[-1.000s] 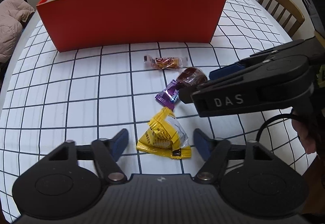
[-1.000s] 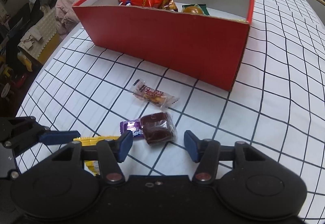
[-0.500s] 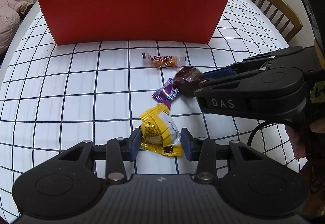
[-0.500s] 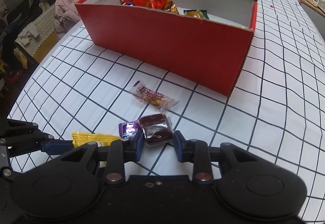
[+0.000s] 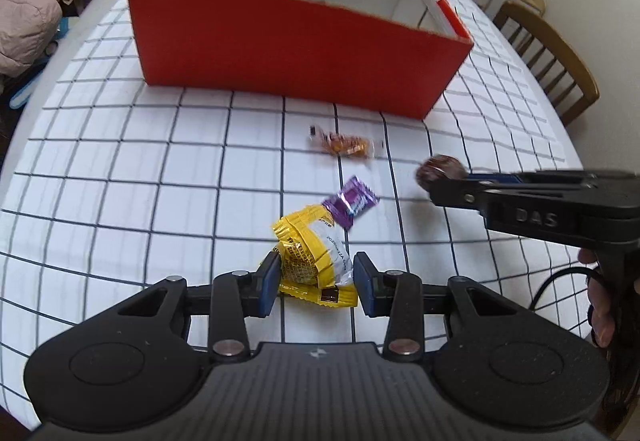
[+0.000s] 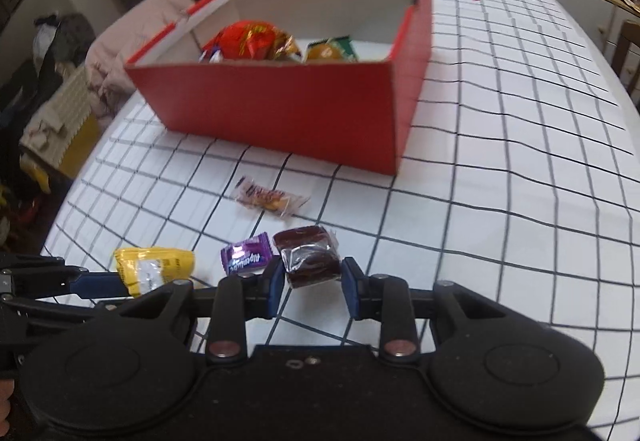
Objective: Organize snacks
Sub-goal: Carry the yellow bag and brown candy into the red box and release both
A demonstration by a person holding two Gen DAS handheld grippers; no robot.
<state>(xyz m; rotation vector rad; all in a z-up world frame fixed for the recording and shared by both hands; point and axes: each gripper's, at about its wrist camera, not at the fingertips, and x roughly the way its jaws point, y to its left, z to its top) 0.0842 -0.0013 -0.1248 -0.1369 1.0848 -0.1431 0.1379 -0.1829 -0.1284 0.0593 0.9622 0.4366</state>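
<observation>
Left gripper (image 5: 316,279) clamps yellow snack packet (image 5: 314,255), near side of red box (image 5: 300,49); purple candy (image 5: 351,199) between.

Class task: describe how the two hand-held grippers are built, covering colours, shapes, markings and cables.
Both the left gripper and right gripper are matte black, with two round discs, silver rivets and blue finger pads. The right one carries "DAS" lettering and a black cable.

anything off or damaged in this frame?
Nothing damaged. Two wrapped sweets, a purple one and an orange one, lie loose on the tablecloth outside the red box.
</observation>
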